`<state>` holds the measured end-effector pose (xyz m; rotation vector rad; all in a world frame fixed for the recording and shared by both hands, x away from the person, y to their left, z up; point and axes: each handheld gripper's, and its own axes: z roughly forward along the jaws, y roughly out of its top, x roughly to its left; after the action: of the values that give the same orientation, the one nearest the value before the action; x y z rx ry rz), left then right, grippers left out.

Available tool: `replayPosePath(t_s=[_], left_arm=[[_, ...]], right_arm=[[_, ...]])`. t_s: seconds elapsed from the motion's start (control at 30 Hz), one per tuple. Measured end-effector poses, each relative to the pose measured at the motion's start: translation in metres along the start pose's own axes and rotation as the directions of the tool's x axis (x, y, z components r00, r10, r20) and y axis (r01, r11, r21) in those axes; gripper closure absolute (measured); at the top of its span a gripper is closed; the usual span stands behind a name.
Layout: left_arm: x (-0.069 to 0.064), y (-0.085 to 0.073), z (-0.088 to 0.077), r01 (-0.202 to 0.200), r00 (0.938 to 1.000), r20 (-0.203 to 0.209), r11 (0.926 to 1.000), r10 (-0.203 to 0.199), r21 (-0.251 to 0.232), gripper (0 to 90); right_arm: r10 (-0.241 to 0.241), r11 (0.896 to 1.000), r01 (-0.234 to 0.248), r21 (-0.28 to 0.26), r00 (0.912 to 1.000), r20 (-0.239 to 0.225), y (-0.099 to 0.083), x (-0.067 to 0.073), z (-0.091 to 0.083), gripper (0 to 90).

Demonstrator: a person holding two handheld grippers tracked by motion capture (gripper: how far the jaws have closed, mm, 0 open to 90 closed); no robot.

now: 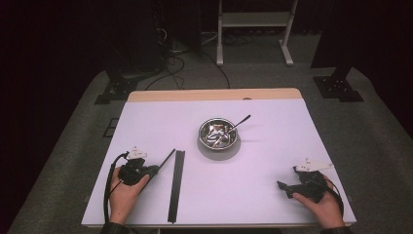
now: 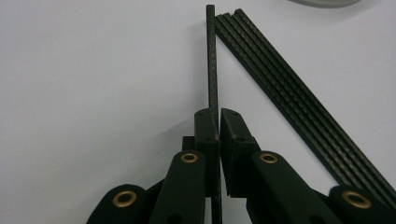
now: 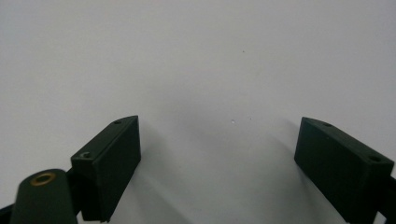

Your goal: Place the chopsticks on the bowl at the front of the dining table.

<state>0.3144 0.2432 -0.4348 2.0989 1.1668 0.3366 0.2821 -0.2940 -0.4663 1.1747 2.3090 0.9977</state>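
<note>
Here the left tool clamps a thin black strip between its jaws.

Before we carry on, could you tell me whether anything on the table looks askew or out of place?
One thin black strip is clamped in the left gripper and angles away from the black strip bundle lying flat. The spoon rests in the steel bowl; nothing spilled.

One white table, one metal bowl on one grey round base, one spoon in the bowl, five black strips: four lying together, one apart, two handheld grippers, left gripper, right gripper
</note>
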Motion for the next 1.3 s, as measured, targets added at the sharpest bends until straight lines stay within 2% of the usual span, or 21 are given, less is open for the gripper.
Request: replayPosePath(t_s=[0.23,0.43,0.77,1.3], left_arm=[[-0.002,0.007,-0.007,0.018,0.9998,0.014,0.9997,-0.017,-0.018,86.5],[-0.004,0.016,-0.012,0.016,0.9997,0.019,0.9992,-0.015,-0.037,86.5],[-0.008,0.029,-0.009,0.021,0.999,0.04,0.9988,-0.019,-0.044,86.5],[-0.024,0.062,-0.003,-0.012,0.9973,0.072,0.9983,0.016,-0.057,86.5]], right_arm=[[0.0,1.0,0.0,0.0,1.0,0.0,0.0,0.0,0.0,12.7],[0.0,1.0,0.0,0.0,1.0,0.0,0.0,0.0,0.0,12.6],[0.001,1.0,-0.001,0.0,1.0,0.0,0.0,0.0,0.0,12.6],[0.001,1.0,-0.001,0.0,1.0,-0.001,0.0,0.0,0.0,12.6]])
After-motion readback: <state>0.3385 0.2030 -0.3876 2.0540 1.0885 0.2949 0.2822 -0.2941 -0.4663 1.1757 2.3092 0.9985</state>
